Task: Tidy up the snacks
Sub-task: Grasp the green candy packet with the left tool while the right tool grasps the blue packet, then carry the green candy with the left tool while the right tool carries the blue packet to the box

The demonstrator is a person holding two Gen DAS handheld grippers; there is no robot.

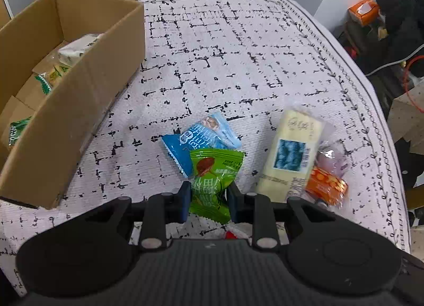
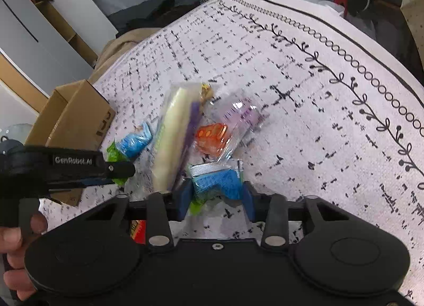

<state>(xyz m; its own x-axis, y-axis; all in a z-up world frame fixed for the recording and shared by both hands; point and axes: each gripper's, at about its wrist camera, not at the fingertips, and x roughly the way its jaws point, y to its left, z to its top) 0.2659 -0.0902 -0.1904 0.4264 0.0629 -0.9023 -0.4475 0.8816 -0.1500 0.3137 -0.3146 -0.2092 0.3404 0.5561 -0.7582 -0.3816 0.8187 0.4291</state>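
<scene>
My left gripper [image 1: 209, 200] is shut on a green snack packet [image 1: 213, 173], which overlaps a blue packet [image 1: 201, 139] on the tablecloth. My right gripper [image 2: 216, 197] is shut on a blue and silver packet [image 2: 220, 180] with a green end. A long cream bar [image 1: 290, 152] lies to the right in the left wrist view, with an orange candy [image 1: 327, 185] and a purple packet [image 1: 332, 160] beside it. In the right wrist view the cream bar [image 2: 173, 136], orange candy [image 2: 212, 138] and purple packet [image 2: 243, 116] lie just ahead of my right gripper. The left gripper [image 2: 116, 171] shows at the left there.
An open cardboard box [image 1: 79, 89] with several snacks inside stands at the left on the patterned tablecloth [image 1: 238, 54]; it also shows in the right wrist view [image 2: 76, 120]. A red packet [image 2: 139, 229] lies under my right gripper. Clutter and an orange box [image 1: 363, 10] lie beyond the table's right edge.
</scene>
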